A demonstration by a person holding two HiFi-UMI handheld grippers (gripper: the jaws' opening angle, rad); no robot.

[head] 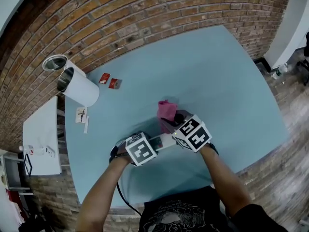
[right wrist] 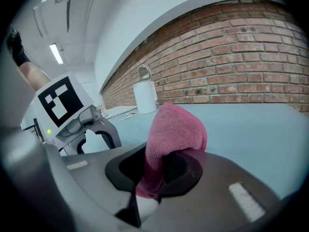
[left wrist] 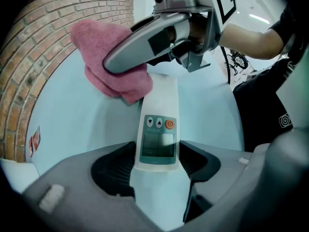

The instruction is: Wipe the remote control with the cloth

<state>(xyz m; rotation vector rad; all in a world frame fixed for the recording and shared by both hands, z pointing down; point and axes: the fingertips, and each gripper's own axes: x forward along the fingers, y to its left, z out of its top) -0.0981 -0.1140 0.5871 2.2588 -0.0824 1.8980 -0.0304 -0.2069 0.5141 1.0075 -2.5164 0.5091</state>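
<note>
Pale blue table (head: 227, 81), rounded corners, set against a curved-looking red brick wall (head: 145, 13); wood floor (head: 285, 105) to the right and a small white side table (head: 41, 134) to the left. On the far left part of the table top: two white cylinders (head: 79, 88), one lying tipped, with two small red packets (head: 108, 80) near them and some white slips whose print is too small to read. Both grippers work just above the near edge. Left gripper (left wrist: 158, 175): jaws closed on the near end of the remote control (left wrist: 157, 124), which points away along the jaws; the clamped end is buried between the pads. Right gripper (right wrist: 154, 178): jaws clamped on the cloth (right wrist: 176, 129), which bunches up above them. Remote is white and slim, with a small grey screen, two arrow buttons and an orange power button beside them. Cloth is pink and fluffy; in the left gripper view its lower fold meets the remote's far end. From the head view the marker cubes cover most of the remote. A white shape under the cloth in the right gripper view is hard to make out.
</note>
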